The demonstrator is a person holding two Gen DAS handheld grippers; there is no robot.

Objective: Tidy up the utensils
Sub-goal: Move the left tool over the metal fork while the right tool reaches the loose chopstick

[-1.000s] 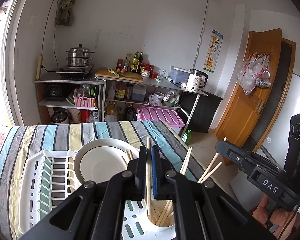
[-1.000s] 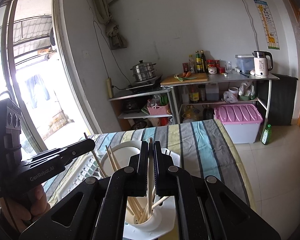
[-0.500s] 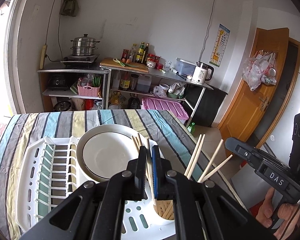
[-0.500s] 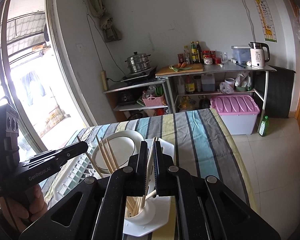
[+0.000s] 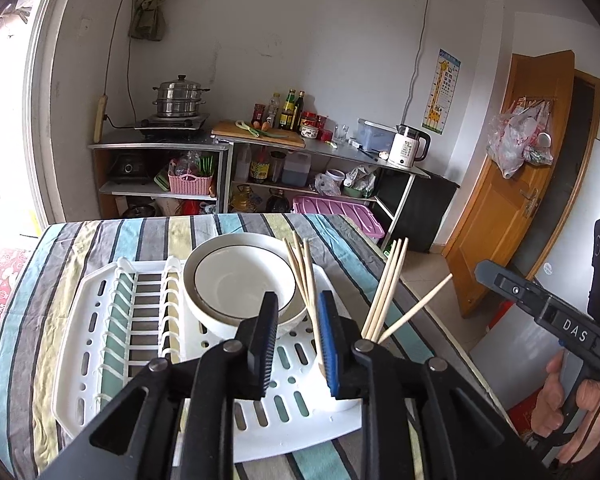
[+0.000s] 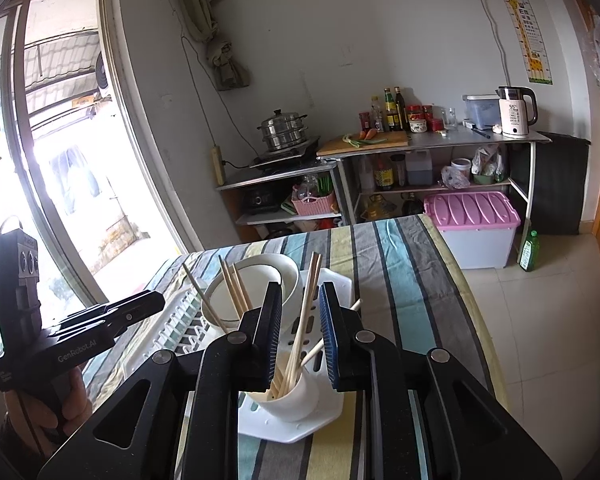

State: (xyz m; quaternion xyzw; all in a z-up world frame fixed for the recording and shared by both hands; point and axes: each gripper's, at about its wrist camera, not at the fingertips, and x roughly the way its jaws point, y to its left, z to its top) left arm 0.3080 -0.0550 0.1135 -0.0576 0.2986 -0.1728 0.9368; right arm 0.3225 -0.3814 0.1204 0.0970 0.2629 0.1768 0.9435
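Both grippers' fingers (image 5: 270, 332) just parted, empty; roughly eight chopsticks (image 6: 306, 308) in one cup (image 6: 292, 398).

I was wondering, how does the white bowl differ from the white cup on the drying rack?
The bowl is wide and shallow; the cup is narrow and taller-sided. The bowl carries a dark line around its rim; the cup is plain. The bowl looks empty, while the cup holds wooden chopsticks that lean outward. Both are white and sit on the white drying rack.
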